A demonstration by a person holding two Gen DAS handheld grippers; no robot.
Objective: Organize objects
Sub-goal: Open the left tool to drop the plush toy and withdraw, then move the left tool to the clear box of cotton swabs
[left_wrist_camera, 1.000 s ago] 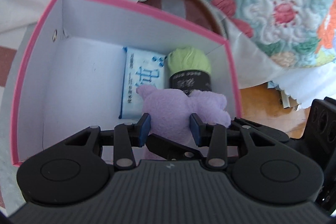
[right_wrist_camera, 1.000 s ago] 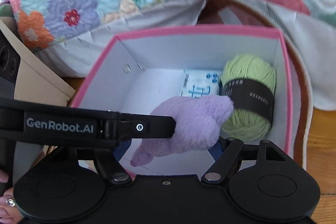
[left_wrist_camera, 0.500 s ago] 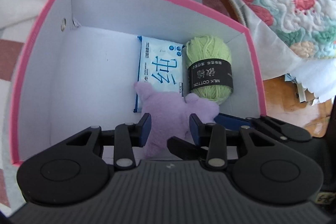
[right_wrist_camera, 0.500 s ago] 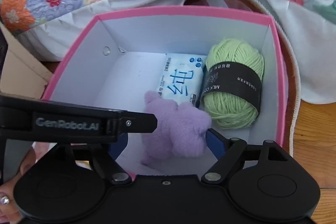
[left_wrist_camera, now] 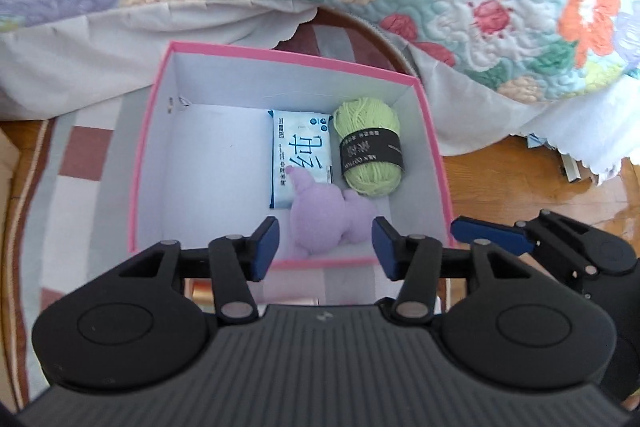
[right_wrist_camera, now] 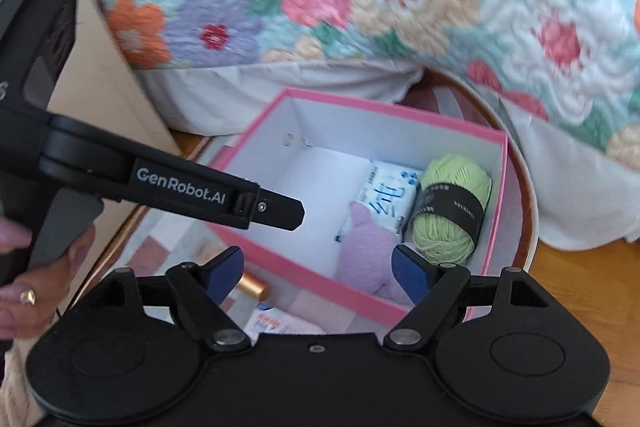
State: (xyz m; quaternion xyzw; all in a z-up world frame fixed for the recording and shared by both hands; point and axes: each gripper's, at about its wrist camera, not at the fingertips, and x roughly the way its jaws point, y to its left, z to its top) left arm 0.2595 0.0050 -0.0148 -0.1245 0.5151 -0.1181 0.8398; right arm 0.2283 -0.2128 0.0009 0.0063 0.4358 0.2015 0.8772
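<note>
Left wrist view shows the pink box (left_wrist_camera: 434, 147) below the left gripper (left_wrist_camera: 325, 243), whose jaws have just been opening – nothing sits between them. Inside the box lie the purple plush toy (left_wrist_camera: 325, 215), a tissue pack (left_wrist_camera: 300, 157) and green yarn (left_wrist_camera: 370, 147), close together at its right side. Right gripper (right_wrist_camera: 318, 269) hangs above the box's near corner with jaws wide apart, empty – the plush shows beneath.

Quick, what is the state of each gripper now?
Left gripper: open, jaws just opened, holding nothing; purple plush toy lies released in the box.
Right gripper: open, empty.
</note>
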